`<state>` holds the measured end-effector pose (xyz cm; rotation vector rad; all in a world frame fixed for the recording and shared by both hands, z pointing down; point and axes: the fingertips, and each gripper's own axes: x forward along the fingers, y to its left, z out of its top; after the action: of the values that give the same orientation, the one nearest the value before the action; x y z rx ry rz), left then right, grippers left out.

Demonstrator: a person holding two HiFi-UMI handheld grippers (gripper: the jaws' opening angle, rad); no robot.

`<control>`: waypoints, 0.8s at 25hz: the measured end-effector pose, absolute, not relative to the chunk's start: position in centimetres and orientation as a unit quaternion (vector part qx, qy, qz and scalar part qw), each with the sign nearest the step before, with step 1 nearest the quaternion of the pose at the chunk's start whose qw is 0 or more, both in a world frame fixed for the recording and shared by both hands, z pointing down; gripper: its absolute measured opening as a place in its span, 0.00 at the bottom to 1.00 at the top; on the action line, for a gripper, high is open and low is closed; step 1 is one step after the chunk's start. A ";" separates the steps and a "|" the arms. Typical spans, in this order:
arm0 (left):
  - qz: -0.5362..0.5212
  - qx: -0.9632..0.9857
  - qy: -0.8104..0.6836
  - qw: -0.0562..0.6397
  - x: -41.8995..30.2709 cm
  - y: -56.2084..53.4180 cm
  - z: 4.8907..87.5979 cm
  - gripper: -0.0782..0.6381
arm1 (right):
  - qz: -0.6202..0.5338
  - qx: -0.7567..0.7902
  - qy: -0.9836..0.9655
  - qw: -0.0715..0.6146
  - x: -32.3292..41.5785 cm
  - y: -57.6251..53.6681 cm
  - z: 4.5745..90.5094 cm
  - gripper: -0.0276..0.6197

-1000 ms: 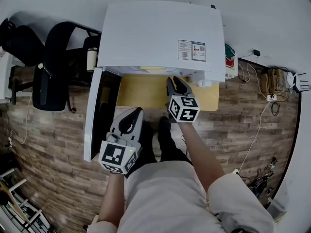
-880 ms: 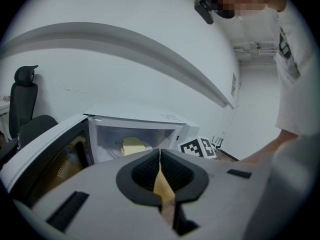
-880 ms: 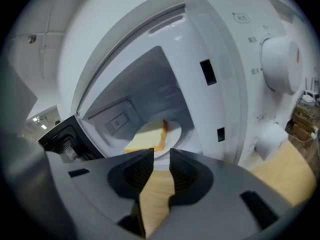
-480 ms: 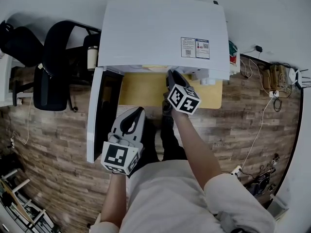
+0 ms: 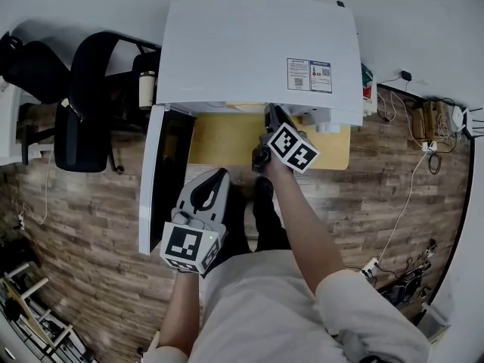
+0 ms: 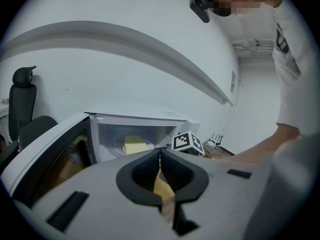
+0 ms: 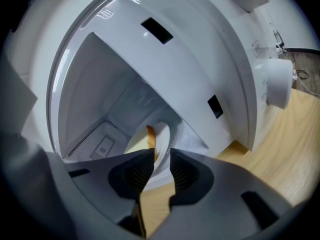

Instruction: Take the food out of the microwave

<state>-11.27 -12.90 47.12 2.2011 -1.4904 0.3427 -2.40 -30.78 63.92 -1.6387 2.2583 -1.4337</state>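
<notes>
The white microwave (image 5: 257, 51) stands on a wooden table (image 5: 227, 138), its door (image 5: 155, 180) swung open to the left. Inside, a yellow block of food (image 6: 134, 145) lies on a white plate (image 6: 116, 150). My right gripper (image 5: 272, 114) reaches into the opening. In the right gripper view its jaws (image 7: 161, 156) stand narrowly open, with the plate's rim (image 7: 164, 136) and the food (image 7: 150, 135) just ahead of the tips. I cannot tell whether they touch the rim. My left gripper (image 5: 218, 176) hangs in front of the table, shut and holding nothing.
The microwave's round knob (image 7: 277, 81) is right of the opening. A black office chair (image 5: 83, 104) stands to the left, with a jar (image 5: 146, 89) beside the microwave. Cables and a power strip (image 5: 423, 127) lie on the floor at right. The person's legs are below the table edge.
The right gripper has moved forward and tilted, so its tips are now under the microwave's front edge at the opening. The left gripper has barely moved.
</notes>
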 end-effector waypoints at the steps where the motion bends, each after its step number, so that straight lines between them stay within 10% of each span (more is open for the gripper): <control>1: 0.125 0.799 -0.542 0.229 -11.3 -12.9 47.1 0.12 | -0.460 -0.524 0.717 0.006 -2.4 -30.9 63.9 0.17; 20: 0.128 0.797 -0.542 0.232 -11.5 -13.0 47.3 0.12 | -0.504 -0.545 0.668 0.043 -2.5 -32.4 65.0 0.16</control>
<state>-11.53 -13.04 47.35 2.1912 -1.4896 0.3525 -2.51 -32.45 65.05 -1.6675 2.0441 -1.5420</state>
